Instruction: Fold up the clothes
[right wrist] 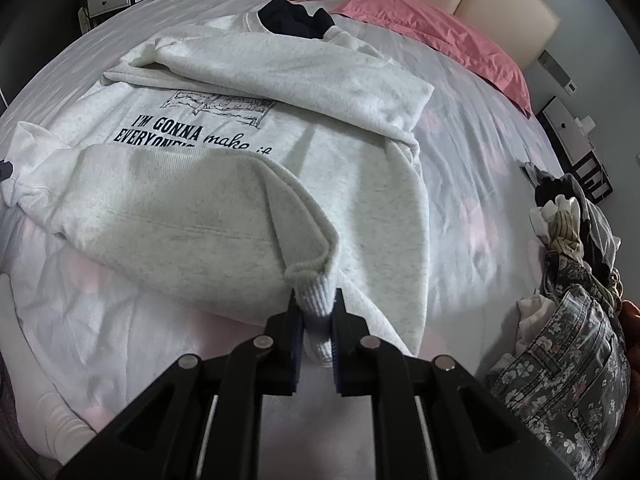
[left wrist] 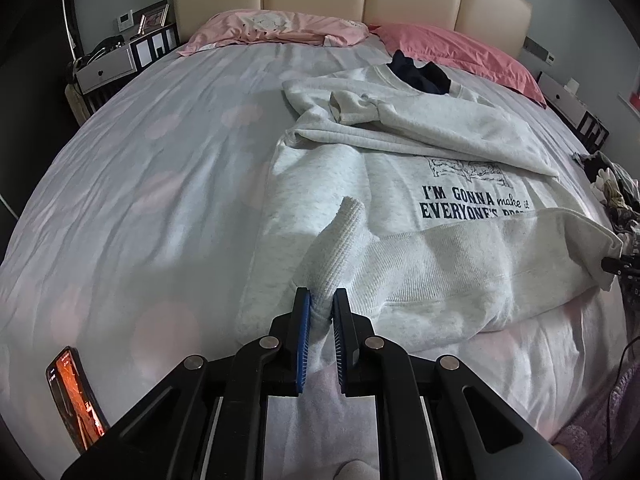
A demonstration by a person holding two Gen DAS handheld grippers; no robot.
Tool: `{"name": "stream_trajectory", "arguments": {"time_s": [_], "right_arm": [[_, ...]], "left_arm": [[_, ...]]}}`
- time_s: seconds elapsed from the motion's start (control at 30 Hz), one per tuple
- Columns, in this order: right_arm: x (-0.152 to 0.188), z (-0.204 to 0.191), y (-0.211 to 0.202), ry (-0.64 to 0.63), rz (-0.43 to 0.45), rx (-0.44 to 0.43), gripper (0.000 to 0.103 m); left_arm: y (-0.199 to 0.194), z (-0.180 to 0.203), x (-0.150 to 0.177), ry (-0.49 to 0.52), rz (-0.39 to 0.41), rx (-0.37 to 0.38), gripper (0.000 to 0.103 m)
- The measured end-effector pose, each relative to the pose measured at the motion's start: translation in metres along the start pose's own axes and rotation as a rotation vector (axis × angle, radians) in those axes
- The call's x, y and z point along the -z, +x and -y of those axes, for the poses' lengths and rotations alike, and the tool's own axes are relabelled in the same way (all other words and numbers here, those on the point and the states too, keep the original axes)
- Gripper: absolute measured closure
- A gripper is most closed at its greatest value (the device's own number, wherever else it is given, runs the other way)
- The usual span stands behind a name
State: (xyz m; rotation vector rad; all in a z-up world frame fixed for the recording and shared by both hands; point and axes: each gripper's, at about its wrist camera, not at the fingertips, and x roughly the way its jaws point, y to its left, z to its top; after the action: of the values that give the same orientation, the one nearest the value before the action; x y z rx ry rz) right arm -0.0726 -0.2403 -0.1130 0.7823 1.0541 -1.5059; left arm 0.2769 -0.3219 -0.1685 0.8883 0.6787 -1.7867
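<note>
Where the left wrist view looks up the bed (left wrist: 140, 200), the sweatshirt (left wrist: 400, 216) reads "I'M GONNA make it EVERYONE'S", collar toward the headboard; the left gripper (left wrist: 320, 312) has its jaws clamped on the ribbed hem. From the right wrist view, the right gripper (right wrist: 316, 312) pinches the hem's other corner.

Soft, dim, cool light over both views, no hard glare anywhere. Heavy fisheye bend: the bed (left wrist: 132, 184) bulges like a dome and black vignette eats every corner. A phone screen (left wrist: 74, 392) glows orange at lower left, the brightest spot going. Gentle shadow pools under the lifted fold of the sweatshirt (right wrist: 224, 200). Right wrist view smears slightly toward its edges; centres stay fairly sharp.
</note>
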Motion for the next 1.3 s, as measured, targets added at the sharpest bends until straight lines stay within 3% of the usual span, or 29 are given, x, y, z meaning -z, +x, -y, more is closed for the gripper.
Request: {"name": "stream_trajectory", "arguments": {"time_s": [0.2, 0.53, 0.97, 1.03, 1.13, 1.3], "right_arm": [[-0.004, 0.01, -0.011, 0.032, 0.033, 0.04, 0.093], [-0.008, 0.025, -0.064, 0.076, 0.154, 0.115, 0.094], [0.033, 0.047, -0.142, 0.229, 0.335, 0.156, 0.095], [0.041, 0.051, -0.157, 0.254, 0.363, 0.167, 0.095], [0.05, 0.055, -0.179, 0.277, 0.403, 0.174, 0.095], [0.048, 0.042, -0.185, 0.21, 0.39, 0.164, 0.095]], "left_arm": [[-0.011, -0.001, 0.0, -0.016, 0.035, 0.014, 0.094], [-0.053, -0.029, -0.004, -0.151, 0.118, 0.101, 0.094], [-0.134, -0.021, 0.021, -0.232, 0.288, 0.082, 0.095], [-0.147, -0.019, 0.025, -0.239, 0.317, 0.074, 0.102], [-0.172, -0.02, 0.028, -0.239, 0.384, 0.048, 0.103], [-0.178, -0.018, 0.025, -0.199, 0.357, 0.059, 0.103]]}}
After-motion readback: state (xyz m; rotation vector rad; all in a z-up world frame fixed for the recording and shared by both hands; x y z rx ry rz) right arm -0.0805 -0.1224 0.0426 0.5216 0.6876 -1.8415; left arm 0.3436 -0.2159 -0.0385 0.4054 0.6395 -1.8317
